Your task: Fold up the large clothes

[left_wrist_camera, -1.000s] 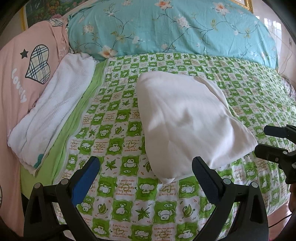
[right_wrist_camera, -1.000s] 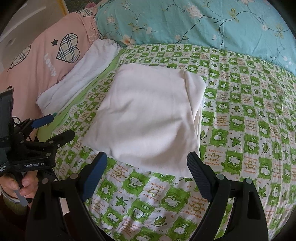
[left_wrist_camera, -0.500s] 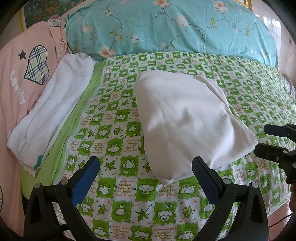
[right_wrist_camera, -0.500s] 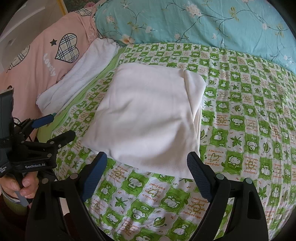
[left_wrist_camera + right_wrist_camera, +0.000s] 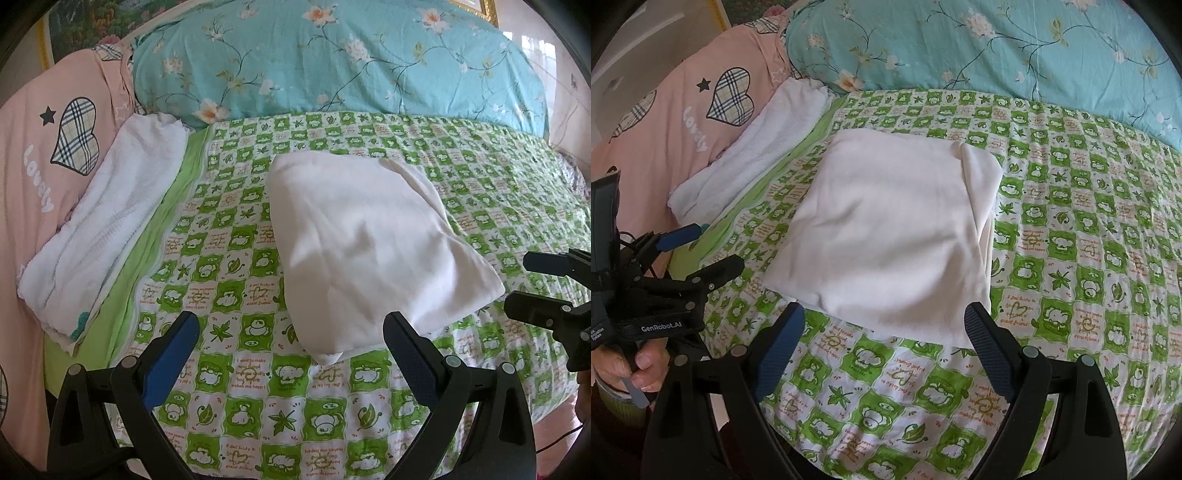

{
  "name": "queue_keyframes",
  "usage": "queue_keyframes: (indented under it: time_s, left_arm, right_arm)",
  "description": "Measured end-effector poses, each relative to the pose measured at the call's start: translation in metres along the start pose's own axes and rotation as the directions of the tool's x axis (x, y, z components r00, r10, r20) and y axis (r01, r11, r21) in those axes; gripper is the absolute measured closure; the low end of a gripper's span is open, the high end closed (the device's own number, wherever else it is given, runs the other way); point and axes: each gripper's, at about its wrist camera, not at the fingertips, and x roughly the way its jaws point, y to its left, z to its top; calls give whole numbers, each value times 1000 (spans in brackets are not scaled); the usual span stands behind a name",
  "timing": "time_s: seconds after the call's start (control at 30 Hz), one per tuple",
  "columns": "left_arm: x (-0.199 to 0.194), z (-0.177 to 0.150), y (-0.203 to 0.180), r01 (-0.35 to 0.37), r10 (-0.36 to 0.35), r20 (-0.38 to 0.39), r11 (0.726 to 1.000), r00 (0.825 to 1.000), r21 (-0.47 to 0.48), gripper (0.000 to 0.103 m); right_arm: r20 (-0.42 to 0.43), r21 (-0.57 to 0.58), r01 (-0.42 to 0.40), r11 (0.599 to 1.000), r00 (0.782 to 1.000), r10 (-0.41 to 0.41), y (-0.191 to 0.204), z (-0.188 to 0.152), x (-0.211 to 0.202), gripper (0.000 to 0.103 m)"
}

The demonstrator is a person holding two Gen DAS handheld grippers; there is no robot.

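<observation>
Garment [image 5: 894, 229] lies folded on the bed [image 5: 1071, 258] ahead of both wide, empty tools [image 5: 884, 328] [image 5: 291, 338]; a one-sided grab could undo its folds.

You're facing a bed [image 5: 369, 424] covered by a green-and-white checked sheet [image 5: 1071, 258] printed with leaves and small animals. On it, near the middle, lies 1 folded white garment [image 5: 894, 236], flat, its layered edges along the right side. Along the sheet's left border rests a folded white towel [image 5: 107, 229], beside a pink pillow [image 5: 33, 155] with a plaid heart. A turquoise floral quilt [image 5: 332, 62] lies bunched across the far end.
</observation>
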Motion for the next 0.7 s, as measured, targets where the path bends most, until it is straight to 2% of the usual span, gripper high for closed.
queue_keyframes:
  time_s: [0.33,0.7]
  left_arm:
    - [-18,-5,-1,11,-12,20,1000,1000,18,3]
    - [-20,-6,1,19,-20,24,1000,1000,20,3]
  right_arm:
    - [18,-9,-3,1000,1000,3,3,-4,-17,15]
    - [18,-18,-4,1000,1000,4,6,-7,-21,15]
